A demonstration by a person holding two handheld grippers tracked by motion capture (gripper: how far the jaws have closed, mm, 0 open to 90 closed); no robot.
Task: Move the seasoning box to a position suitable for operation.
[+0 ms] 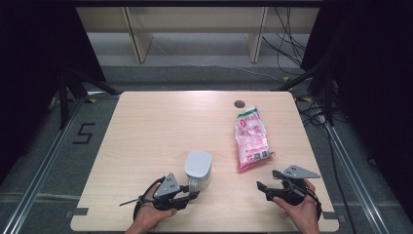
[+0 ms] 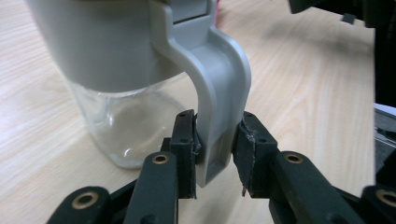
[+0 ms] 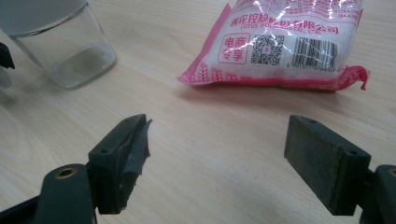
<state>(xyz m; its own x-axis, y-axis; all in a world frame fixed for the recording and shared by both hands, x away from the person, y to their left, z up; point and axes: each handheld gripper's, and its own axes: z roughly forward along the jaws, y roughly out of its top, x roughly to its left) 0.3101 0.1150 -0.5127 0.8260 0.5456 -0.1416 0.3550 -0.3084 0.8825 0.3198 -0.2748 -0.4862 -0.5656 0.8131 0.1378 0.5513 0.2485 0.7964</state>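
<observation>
The tabletop (image 1: 160,122) carries a glass jar with a grey lid (image 1: 197,169) near its front edge, upright, and a pink bag (image 1: 252,139) lying flat to its right, apart. The left claw (image 1: 191,190) reaches in level, its jaws straddling the jar's handle (image 2: 219,98), seemingly just touching, not clamping. The right claw (image 1: 265,187) rests wide open and empty, aimed at the bag.

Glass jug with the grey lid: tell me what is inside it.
The glass jug looks empty through its clear lower wall; only the table shows through. The grey lid covers the upper part, so that stays unseen.
</observation>
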